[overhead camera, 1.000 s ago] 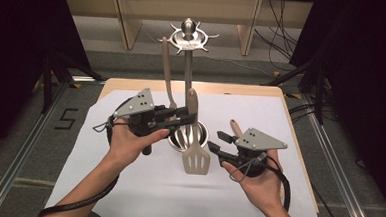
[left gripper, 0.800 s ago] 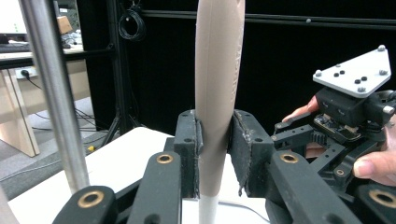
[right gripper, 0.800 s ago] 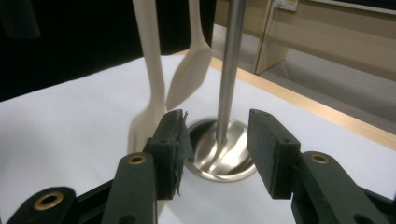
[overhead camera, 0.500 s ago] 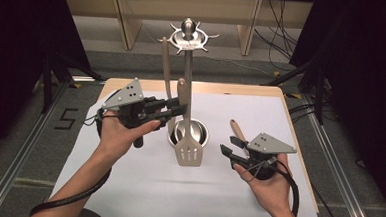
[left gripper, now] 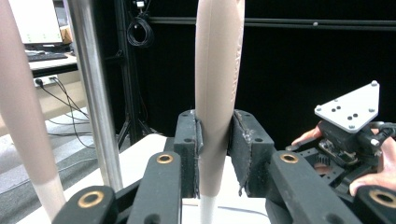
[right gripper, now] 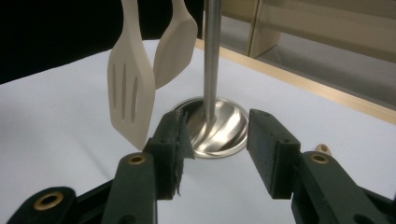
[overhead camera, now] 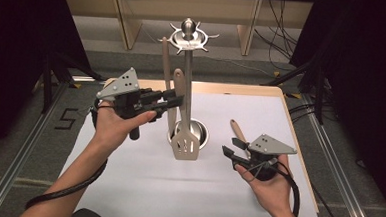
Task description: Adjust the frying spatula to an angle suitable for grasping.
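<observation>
One slotted turner (overhead camera: pixel 184 138) higher in left gripper (overhead camera: pixel 169 99), right gripper (overhead camera: pixel 234 148) lower.

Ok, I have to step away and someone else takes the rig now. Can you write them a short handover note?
Left tool: shut on the handle of the slotted spatula, held upright beside the stand's pole, blade hanging above the stand base.
Right tool: open, nothing in it, low over the sheet right of the base.
Another utensil hangs by the pole. A wooden-handled utensil lies on the sheet behind the right tool.
Done: spatula gripped and raised.
Left: probably hanging it on the stand's top hooks; then likely the one on the sheet.
</observation>
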Available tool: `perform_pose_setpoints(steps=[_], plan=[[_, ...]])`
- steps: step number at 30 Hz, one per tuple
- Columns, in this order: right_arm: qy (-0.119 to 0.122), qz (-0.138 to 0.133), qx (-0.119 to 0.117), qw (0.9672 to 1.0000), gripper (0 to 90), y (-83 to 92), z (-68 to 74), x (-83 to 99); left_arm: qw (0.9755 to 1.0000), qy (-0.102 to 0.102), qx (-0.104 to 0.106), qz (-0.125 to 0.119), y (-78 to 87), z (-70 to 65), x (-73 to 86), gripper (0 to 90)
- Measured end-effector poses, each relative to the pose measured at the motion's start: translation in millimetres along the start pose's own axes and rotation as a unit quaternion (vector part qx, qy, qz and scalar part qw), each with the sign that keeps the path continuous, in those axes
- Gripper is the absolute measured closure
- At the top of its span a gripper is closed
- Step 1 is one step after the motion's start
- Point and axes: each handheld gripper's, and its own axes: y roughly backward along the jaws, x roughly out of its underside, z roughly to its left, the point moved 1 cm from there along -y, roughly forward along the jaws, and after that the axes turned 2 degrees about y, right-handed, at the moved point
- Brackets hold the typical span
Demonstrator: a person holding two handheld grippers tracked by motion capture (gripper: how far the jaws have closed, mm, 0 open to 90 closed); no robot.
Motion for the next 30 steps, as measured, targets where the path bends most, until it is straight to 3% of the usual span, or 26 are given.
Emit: perform_pose_setpoints(steps=[1, 3, 9, 15, 22, 23, 25, 27, 28, 30], plan=[[0.021, -0.009, -0.003, 0.9997, 56.9, -1.7, -2.7, -0.1, 1.0000, 0.000, 0.000, 0.000, 0.0, 1.3, -1.0, 72.4], [0.001, -0.004, -0.001, 1.0000, 56.9, -0.8, -0.2, 0.6, 1.0000, 0.001, -0.002, 0.000, -0.7, 3.3, -2.7, 72.4], [-0.004, -0.002, -0.002, 1.0000, 56.8, -0.4, -0.2, 0.8, 1.0000, 0.002, -0.004, 0.004, -3.3, 9.6, -6.3, 72.4], [0.011, -0.006, -0.005, 0.9999, 56.9, -2.0, -3.2, 1.2, 1.0000, 0.000, -0.008, 0.006, -4.9, 14.3, -9.5, 72.4], [0.009, -0.012, 0.005, 0.9999, 57.2, -1.8, -3.5, 1.6, 0.9999, 0.005, -0.012, 0.008, -4.4, 21.4, -12.2, 72.3], [-0.001, -0.004, -0.001, 1.0000, 57.2, -1.4, -1.8, 1.8, 0.9999, 0.004, -0.012, 0.008, -4.5, 22.3, -12.5, 72.3], [0.001, 0.001, -0.003, 1.0000, 57.3, -0.8, -2.1, 1.8, 0.9998, 0.007, -0.015, 0.008, -4.9, 23.9, -13.1, 72.3], [0.002, -0.003, -0.005, 1.0000, 57.4, -1.9, -2.3, 1.7, 0.9998, 0.007, -0.015, 0.008, -5.3, 25.9, -13.7, 72.3], [0.016, -0.010, 0.003, 0.9998, 57.4, -2.1, -4.1, 1.3, 0.9998, 0.008, -0.015, 0.009, -5.4, 26.7, -14.0, 72.3], [0.011, -0.015, -0.006, 0.9998, 57.4, -3.5, -3.6, 1.2, 0.9998, 0.006, -0.015, 0.010, -6.1, 27.2, -14.5, 72.3]])
